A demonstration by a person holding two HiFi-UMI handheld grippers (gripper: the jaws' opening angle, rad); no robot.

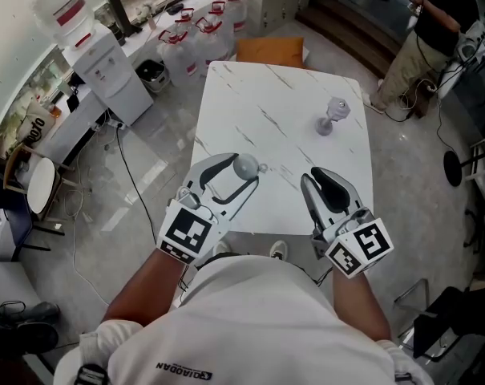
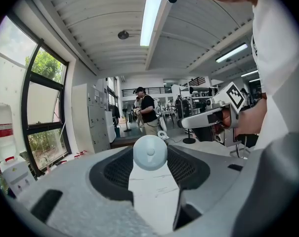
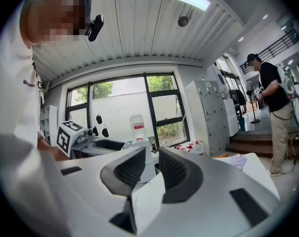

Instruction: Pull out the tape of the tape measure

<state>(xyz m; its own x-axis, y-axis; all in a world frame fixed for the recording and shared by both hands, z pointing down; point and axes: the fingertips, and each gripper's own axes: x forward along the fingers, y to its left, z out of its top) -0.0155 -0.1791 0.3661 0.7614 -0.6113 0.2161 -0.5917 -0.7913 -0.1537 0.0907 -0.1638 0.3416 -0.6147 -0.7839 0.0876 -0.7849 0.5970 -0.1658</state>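
Two claws over table [image 1: 290,95] edge: L claw [image 1: 240,173] grips tape measure [image 2: 150,152] at jaw tips; R claw [image 1: 314,179] empty, slightly open. Risk: it pops out under hard pull.

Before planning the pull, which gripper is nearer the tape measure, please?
Left gripper: its fingers grip the tape measure at their tips. The right gripper is empty, apart to its right.

Tape measure [image 1: 246,167] between left gripper [image 1: 242,172] jaws, near-left over surface [image 1: 250,95]; right gripper [image 1: 310,180] near-right; stemmed item [image 1: 332,117] far-right.
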